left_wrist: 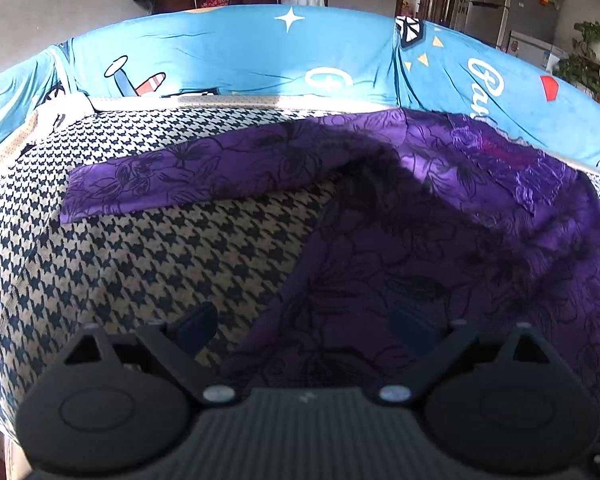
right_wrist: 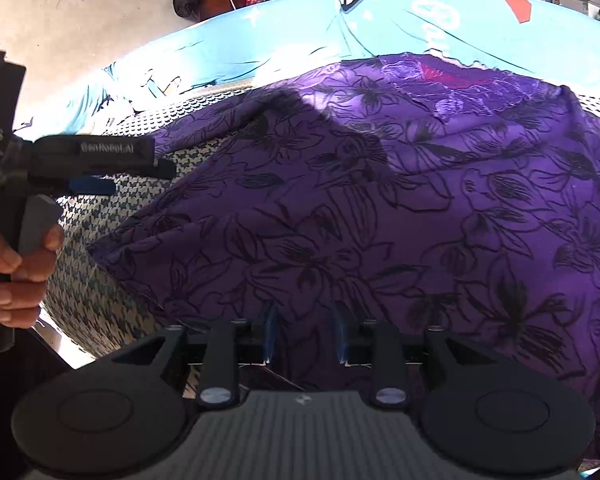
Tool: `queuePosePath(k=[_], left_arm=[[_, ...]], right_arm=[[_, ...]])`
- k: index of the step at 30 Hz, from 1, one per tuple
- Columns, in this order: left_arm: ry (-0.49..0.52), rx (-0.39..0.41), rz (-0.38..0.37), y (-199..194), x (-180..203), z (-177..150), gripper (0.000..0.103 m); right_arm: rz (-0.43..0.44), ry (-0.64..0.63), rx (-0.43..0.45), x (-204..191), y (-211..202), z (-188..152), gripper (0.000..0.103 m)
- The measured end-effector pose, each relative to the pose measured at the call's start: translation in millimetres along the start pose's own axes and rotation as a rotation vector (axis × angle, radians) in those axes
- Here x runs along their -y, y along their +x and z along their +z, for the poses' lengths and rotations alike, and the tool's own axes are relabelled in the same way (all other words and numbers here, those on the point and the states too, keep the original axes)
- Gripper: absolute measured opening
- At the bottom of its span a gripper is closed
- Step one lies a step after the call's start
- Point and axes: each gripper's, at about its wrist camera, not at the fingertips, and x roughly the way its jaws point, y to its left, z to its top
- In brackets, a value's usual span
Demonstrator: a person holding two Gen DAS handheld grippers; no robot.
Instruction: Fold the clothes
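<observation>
Both your wrist cameras look forward, low and close over the purple garment, the left from its left edge, the right from its near hem, sharing its lace collar and the blue sheet behind.

Purple floral garment under right tool

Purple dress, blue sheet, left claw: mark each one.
Purple dress (right_wrist: 380, 220): right wrist view, flat printed middle.
Blue sheet (left_wrist: 236, 48): left wrist view, smooth stretch under the white star.
Left claw (right_wrist: 100, 178): right wrist view, between its blue-padded tips.
</observation>
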Motion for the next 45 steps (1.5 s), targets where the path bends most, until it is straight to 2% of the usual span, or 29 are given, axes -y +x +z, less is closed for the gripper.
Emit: queuePosePath(k=[11,18,24,29,31,39,45], left_arm=[[0.074,-0.064,0.029,15,29,-25,0.098],[0.058,-0.044,0.032,15,33,-24,0.1],[0.031,-0.013,0.021,14,35,-18,0.1],[0.034,-0.006,0.004,14,40,-16,0.1],[0.037,-0.003,-0.001,14,43,-15,0.1],[0.021,0.0,0.009,13,39,-16,0.1],[0.007,-0.003,0.01,14,35,-16,0.1]], right_arm=[[-0.138,0.138,-0.007,56,-35,-17,0.033],[-0.285,0.209,0.044,95,-65,-25,0.041],[-0.402,0.394,0.073,142,-91,-38,0.051],[-0.411,0.589,0.041,173,-97,-50,0.053],[-0.413,0.629,0.031,182,-98,-55,0.056],[-0.298,0.702,-0.011,188,-84,-69,0.064],[-0.3,0.716,0.006,191,-83,-73,0.07]])
